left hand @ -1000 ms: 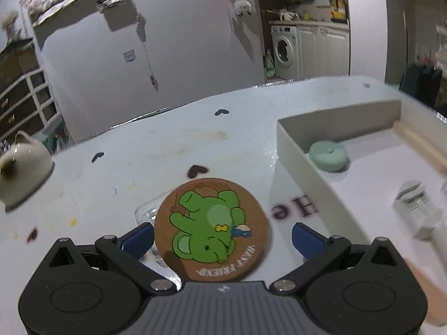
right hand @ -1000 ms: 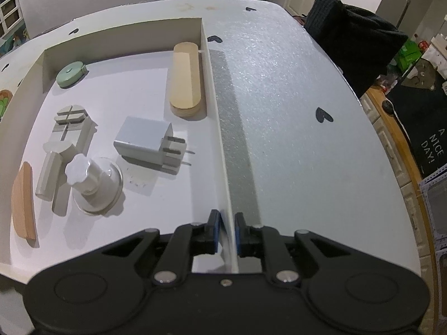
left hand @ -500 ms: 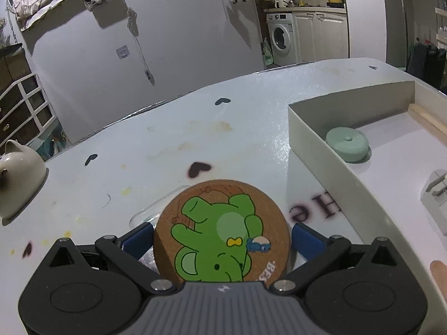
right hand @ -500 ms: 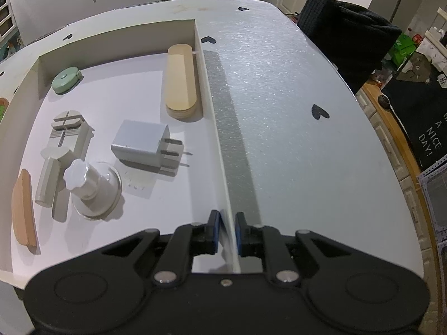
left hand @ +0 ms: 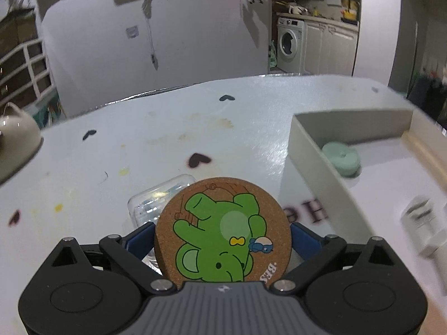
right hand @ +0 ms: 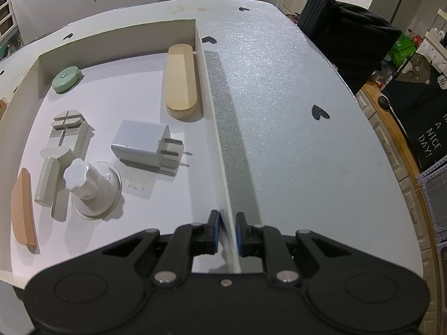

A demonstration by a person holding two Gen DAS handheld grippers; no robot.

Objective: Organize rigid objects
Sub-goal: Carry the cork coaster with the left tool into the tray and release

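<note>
Cork coaster clenched in left gripper above bench, left of tray; right gripper pinching tray's right wall. Six items boxed, clear case remaining.

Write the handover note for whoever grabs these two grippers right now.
Left gripper: shut on the cork coaster, lifted off the table beside the box.
Right gripper: shut on the white box's right wall, steadying it.
In the box: green disc, wooden piece, charger, grey tool, suction knob, a second wooden piece.
Left: place the coaster in the box, then the clear plastic case lying on the table.
</note>
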